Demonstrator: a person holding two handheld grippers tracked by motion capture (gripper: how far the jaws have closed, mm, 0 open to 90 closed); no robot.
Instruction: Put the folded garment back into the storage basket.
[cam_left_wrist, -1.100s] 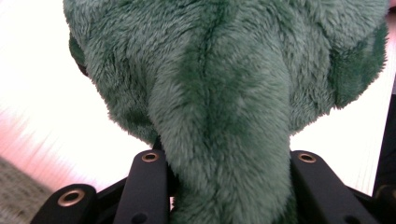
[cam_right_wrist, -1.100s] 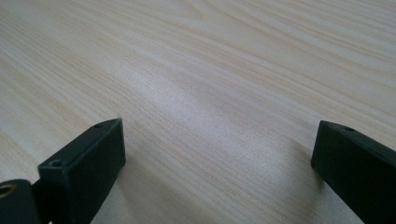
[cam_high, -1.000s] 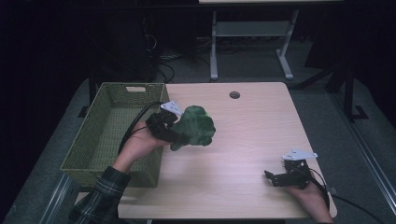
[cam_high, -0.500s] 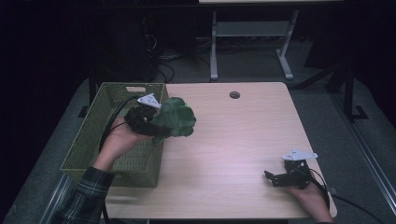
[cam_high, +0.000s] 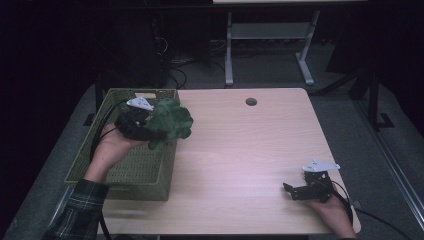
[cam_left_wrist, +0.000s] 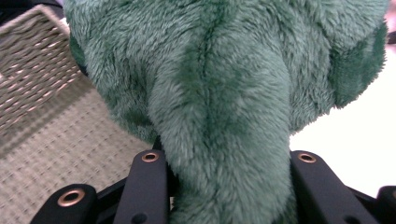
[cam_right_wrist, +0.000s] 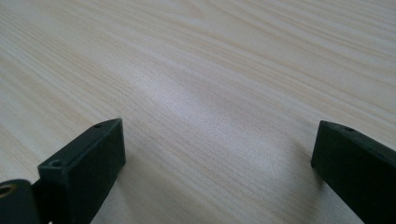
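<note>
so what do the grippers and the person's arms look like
Both the left gripper and the right gripper are black two-jaw tools, each topped by a grey three-cornered plate and trailing a black cable. The left forearm wears a dark plaid sleeve.

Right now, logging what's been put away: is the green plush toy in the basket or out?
Out. The left tool holds the green plush toy raised over the basket, near its right rim, not resting inside.

A light wooden table (cam_high: 240, 150) stands on grey carpet floor (cam_high: 345, 115); behind it a white metal frame (cam_high: 270, 37) in dark room.
</note>
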